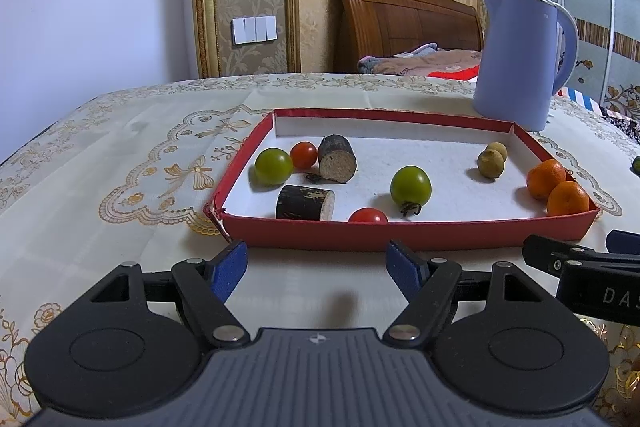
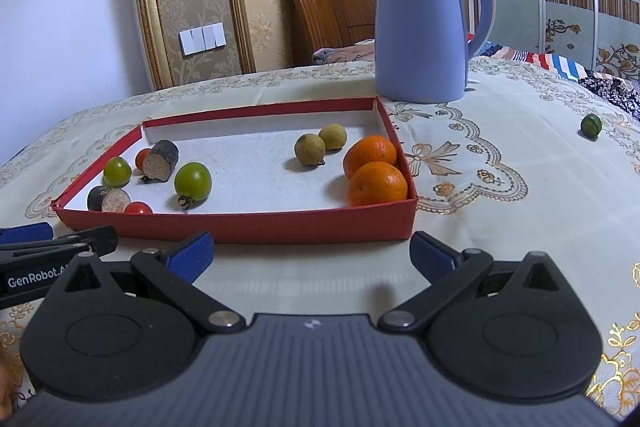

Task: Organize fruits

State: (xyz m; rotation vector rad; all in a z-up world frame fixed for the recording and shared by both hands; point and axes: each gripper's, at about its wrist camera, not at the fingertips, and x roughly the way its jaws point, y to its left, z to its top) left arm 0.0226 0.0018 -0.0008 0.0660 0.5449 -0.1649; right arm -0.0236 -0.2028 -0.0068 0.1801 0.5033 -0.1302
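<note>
A shallow red box (image 1: 400, 235) (image 2: 248, 227) with a white floor lies on the table. Inside are two oranges (image 1: 556, 187) (image 2: 374, 171) at its right end, two small yellow-green fruits (image 1: 491, 159) (image 2: 320, 143), two green tomatoes (image 1: 410, 185) (image 2: 193, 179), two red tomatoes (image 1: 303, 155) (image 2: 138, 207) and two dark cut stalk pieces (image 1: 305, 202) (image 2: 161, 159). One small green fruit (image 2: 591, 125) lies alone on the cloth far right. My left gripper (image 1: 318, 269) stands open just before the box's near wall, nothing between its blue pads. My right gripper (image 2: 312, 255) is open too, beside it.
A tall light-blue kettle (image 1: 520, 59) (image 2: 424, 27) stands behind the box's right end. The patterned tablecloth (image 1: 120, 167) covers the table; its left edge drops off. A wooden headboard and bedding lie beyond the far edge.
</note>
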